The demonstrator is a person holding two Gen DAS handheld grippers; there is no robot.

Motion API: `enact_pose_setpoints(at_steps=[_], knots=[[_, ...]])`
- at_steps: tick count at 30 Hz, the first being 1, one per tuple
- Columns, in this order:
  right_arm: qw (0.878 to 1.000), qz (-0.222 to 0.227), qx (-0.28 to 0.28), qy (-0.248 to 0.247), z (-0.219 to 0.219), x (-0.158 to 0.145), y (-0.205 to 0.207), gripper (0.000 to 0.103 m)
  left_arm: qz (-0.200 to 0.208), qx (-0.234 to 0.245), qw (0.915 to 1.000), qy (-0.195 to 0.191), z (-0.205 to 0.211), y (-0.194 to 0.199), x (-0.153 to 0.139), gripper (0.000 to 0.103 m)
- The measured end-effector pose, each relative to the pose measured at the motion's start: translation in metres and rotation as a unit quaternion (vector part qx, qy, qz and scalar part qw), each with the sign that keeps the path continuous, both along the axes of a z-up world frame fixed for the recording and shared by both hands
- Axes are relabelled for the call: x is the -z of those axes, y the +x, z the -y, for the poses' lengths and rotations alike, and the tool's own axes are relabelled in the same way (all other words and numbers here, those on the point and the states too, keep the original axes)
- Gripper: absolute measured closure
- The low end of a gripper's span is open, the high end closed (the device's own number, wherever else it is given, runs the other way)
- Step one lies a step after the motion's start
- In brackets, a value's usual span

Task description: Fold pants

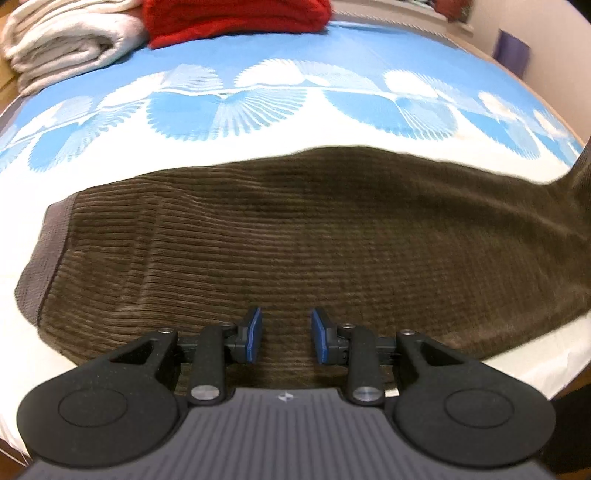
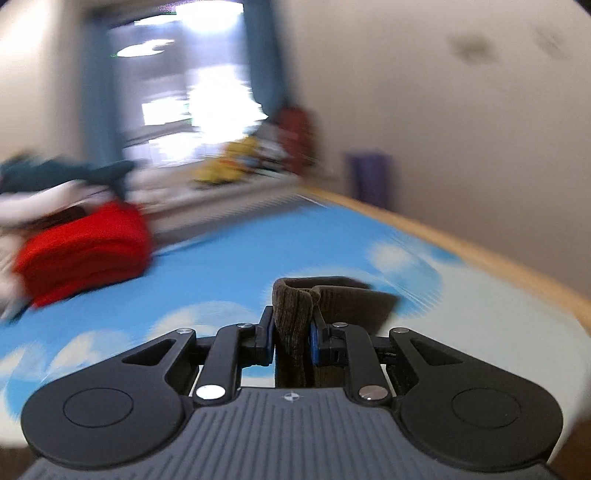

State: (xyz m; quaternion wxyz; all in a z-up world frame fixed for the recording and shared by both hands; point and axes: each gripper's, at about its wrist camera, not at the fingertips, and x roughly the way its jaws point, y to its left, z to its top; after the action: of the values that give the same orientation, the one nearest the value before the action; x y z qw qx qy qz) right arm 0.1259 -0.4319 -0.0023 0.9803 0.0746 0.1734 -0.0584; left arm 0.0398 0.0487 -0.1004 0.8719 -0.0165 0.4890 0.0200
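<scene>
Brown corduroy pants (image 1: 295, 236) lie flat across the bed, grey waistband (image 1: 48, 254) at the left, one end rising off the bed at the far right (image 1: 580, 173). My left gripper (image 1: 284, 339) is open just above the near edge of the pants, blue pads (image 1: 255, 336) apart, holding nothing. In the right wrist view my right gripper (image 2: 291, 332) is shut on the leg end of the pants (image 2: 295, 314) and holds it up above the bed; the view is motion-blurred.
The bed has a blue and white shell-pattern sheet (image 1: 258, 62). Folded white towels (image 1: 66, 40) and a red folded garment (image 1: 236, 18) lie at the far side. A wooden bed edge (image 2: 480, 251), a window and a wall stand beyond.
</scene>
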Motion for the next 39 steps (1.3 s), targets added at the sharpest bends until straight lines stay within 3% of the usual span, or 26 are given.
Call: enact_pose_setpoints(at_steps=[3, 7, 9, 11, 14, 15, 17, 19, 22, 28, 30, 37, 39], knots=[[0.992, 0.027, -0.106, -0.058, -0.08, -0.005, -0.01, 0.084, 0.006, -0.022, 0.9997, -0.009, -0.012, 0.0, -0.003, 0.07], [0.962, 0.015, -0.249, -0.114, -0.182, 0.016, -0.032, 0.084, 0.003, -0.035, 0.9993, -0.013, -0.023, -0.001, -0.004, 0.07], [0.934, -0.029, -0.33, -0.132, -0.228, 0.04, -0.041, 0.084, -0.001, -0.038, 0.9992, -0.014, -0.027, -0.001, -0.002, 0.07], [0.887, -0.117, -0.416, -0.16, -0.27, 0.077, -0.047, 0.082, -0.004, -0.042, 0.999, -0.016, -0.03, -0.002, -0.001, 0.07], [0.818, -0.212, -0.492, -0.21, -0.309, 0.127, -0.066, 0.081, -0.007, -0.047, 0.9986, -0.022, -0.035, -0.004, -0.001, 0.07], [0.806, -0.217, -0.504, -0.22, -0.315, 0.134, -0.074, 0.079, -0.008, -0.049, 0.9985, -0.024, -0.036, -0.005, 0.0, 0.07], [0.801, -0.204, -0.515, -0.229, -0.322, 0.132, -0.091, 0.072, -0.007, -0.052, 0.9982, -0.029, -0.038, -0.006, 0.0, 0.069], [0.795, -0.189, -0.539, -0.205, -0.318, 0.118, -0.102, 0.068, -0.005, -0.053, 0.998, -0.034, -0.039, -0.004, -0.001, 0.069], [0.796, -0.161, -0.554, -0.186, -0.302, 0.104, -0.113, 0.063, -0.003, -0.058, 0.9974, -0.044, -0.037, 0.0, -0.002, 0.069], [0.839, -0.166, -0.479, -0.195, -0.281, 0.099, -0.088, 0.058, 0.005, -0.065, 0.9965, -0.052, -0.033, 0.007, -0.005, 0.069], [0.845, -0.174, -0.457, -0.214, -0.278, 0.106, -0.083, 0.057, 0.003, -0.064, 0.9967, -0.049, -0.032, 0.008, -0.004, 0.069], [0.819, -0.195, -0.441, -0.31, -0.303, 0.146, -0.08, 0.053, -0.003, -0.065, 0.9973, -0.035, -0.037, 0.005, 0.0, 0.068], [0.817, -0.188, -0.439, -0.323, -0.309, 0.148, -0.081, 0.055, -0.003, -0.07, 0.9968, -0.04, -0.041, 0.003, 0.0, 0.068]])
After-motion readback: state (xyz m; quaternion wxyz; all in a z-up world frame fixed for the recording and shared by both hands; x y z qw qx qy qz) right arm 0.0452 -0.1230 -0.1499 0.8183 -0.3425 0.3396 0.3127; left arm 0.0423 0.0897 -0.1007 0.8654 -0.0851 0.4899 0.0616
